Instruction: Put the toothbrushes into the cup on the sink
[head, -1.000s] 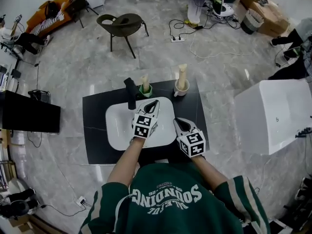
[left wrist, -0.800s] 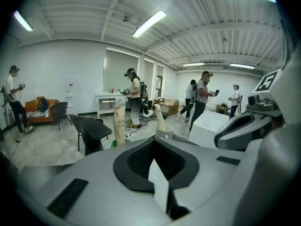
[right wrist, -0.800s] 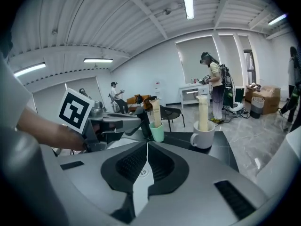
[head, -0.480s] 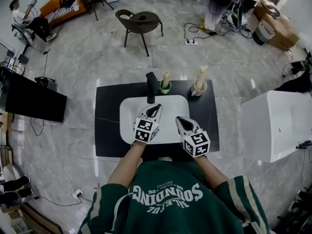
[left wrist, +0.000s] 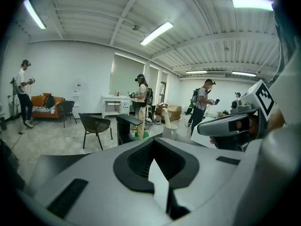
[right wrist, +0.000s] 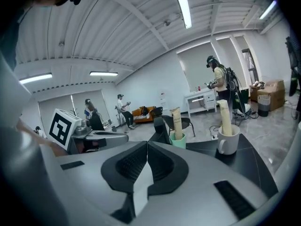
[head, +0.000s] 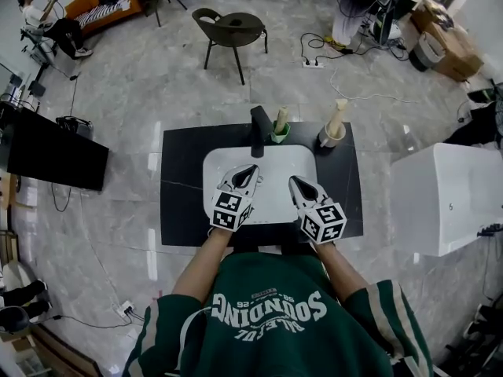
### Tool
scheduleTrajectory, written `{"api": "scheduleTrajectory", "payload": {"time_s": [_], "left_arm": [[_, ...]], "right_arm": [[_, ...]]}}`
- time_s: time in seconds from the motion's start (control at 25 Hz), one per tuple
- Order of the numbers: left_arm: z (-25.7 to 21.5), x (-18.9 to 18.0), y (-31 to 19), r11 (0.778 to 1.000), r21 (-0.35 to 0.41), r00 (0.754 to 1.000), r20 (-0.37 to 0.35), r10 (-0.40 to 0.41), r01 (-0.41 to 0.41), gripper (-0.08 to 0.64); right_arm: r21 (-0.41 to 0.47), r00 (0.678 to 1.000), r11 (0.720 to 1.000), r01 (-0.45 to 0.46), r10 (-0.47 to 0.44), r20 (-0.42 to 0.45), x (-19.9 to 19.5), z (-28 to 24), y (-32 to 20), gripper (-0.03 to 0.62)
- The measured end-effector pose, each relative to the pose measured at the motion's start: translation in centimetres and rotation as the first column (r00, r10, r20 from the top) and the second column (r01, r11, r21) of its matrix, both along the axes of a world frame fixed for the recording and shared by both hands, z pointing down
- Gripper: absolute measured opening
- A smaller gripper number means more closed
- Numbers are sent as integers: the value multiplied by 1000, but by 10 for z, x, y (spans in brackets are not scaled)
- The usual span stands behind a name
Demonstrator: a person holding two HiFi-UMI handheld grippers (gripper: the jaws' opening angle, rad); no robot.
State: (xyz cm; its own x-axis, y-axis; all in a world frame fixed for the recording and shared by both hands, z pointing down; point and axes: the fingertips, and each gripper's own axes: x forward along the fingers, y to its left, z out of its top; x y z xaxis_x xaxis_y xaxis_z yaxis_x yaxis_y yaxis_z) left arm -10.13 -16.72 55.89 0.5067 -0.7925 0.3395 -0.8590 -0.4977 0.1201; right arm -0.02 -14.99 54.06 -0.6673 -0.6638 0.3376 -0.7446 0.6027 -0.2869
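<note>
Hazard, in my judgement: if I push the left gripper (head: 245, 171) or right gripper (head: 297, 183) forward, it could tip a cup. Both have their jaws pressed together with nothing between them.

Pose: side by side over the sink basin (head: 267, 163), pitched slightly down.

Ahead of the fingertips: black faucet (head: 259, 130), then green cup (head: 280, 134) and white mug (head: 331, 138), each holding an upright wrapped toothbrush.

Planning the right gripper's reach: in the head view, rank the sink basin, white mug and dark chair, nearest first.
1. Sink basin, just beneath the right gripper.
2. White mug, counter's back right.
3. Dark chair, on the floor beyond.
</note>
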Motion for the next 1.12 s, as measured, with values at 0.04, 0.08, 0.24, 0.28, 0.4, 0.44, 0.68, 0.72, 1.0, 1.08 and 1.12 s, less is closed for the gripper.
{"api": "scheduleTrajectory", "payload": {"time_s": [0.04,0.08,0.24,0.28,0.4,0.44,0.68,0.72,1.0,1.08,1.12], "left_arm": [[-1,-2,2,1000,5,1000,-2,1,-1,11],[-3,-4,5,1000,11,1000,-5,4,-4,11],[-10,-13,16,999,42,1000,-3,19,-19,11],[-12,-16,18,999,48,1000,-2,23,-23,11],[-18,-22,23,998,57,999,-5,36,-36,11],[-19,-24,24,998,58,999,-7,39,-39,11],[-22,-30,25,997,63,998,-20,53,-52,11],[-21,-30,25,996,64,998,-19,56,-55,11],[-15,-30,28,997,48,998,-26,60,-59,11],[-16,-31,29,998,44,998,-29,56,-55,11],[-16,-31,29,998,43,998,-30,55,-53,11]], "right_arm": [[18,1000,1000,-12,12,-1,-2,-2,1,41],[35,1000,999,-21,21,2,-4,-4,2,41],[89,1000,996,-11,13,-11,-18,-10,9,41],[96,1000,995,-14,16,-19,-20,-11,10,41],[105,999,994,-36,39,-29,-24,-15,11,40],[105,998,994,-41,44,-33,-25,-15,11,40],[91,997,994,-56,61,-55,-30,-12,12,40],[87,996,994,-60,64,-55,-30,-11,11,40],[83,996,995,-64,68,-51,-28,-13,11,40],[82,996,995,-62,67,-55,-28,-15,10,40],[82,996,995,-60,65,-57,-28,-16,10,40]]}}
